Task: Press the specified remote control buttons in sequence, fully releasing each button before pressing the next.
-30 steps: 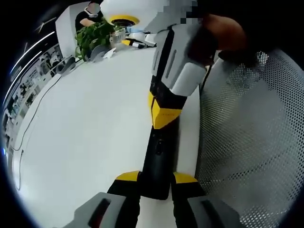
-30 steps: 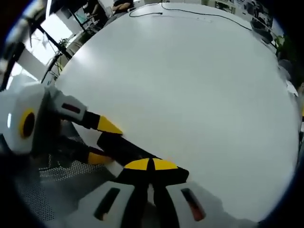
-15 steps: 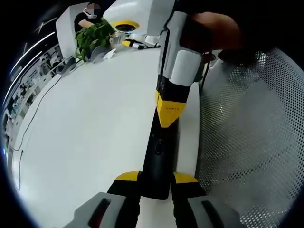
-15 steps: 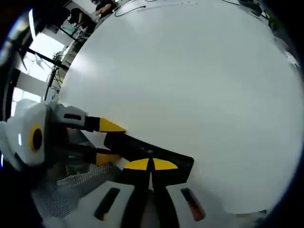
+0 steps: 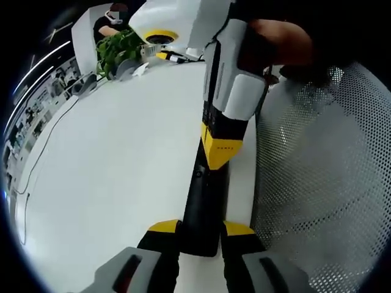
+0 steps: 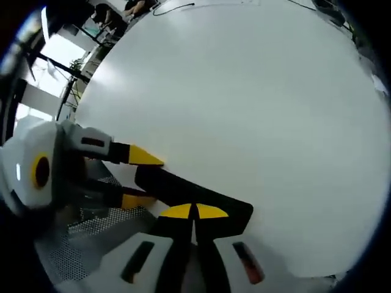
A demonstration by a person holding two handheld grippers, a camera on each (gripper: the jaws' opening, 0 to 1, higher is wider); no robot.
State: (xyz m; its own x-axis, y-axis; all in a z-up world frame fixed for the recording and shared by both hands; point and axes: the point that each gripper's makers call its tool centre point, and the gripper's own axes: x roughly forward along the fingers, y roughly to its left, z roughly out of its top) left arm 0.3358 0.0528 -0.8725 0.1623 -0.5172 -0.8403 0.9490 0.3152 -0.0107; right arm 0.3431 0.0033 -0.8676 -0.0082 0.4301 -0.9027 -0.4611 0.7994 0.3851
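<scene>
A long black remote (image 5: 203, 207) lies along the right edge of the white table (image 5: 110, 171). My left gripper (image 5: 200, 228) is shut on its near end, one yellow-tipped jaw on each long side. My right gripper (image 5: 218, 155) comes down from above with its yellow tips closed together, resting on the remote's upper face about halfway along. In the right gripper view the shut right gripper (image 6: 194, 212) sits on top of the remote (image 6: 177, 190). The left gripper (image 6: 143, 180) clamps the remote's end at the left. The buttons under the tips are hidden.
A white perforated chair back (image 5: 317, 177) stands close to the table's right edge. At the far end are a green plant (image 5: 119, 47), small items and a seated person (image 5: 110, 21). A thin cable (image 5: 43, 152) runs along the left side of the table.
The right gripper's tips have slid a little down the remote toward the left gripper, and its body has tilted. The left gripper and the remote have stayed put.
</scene>
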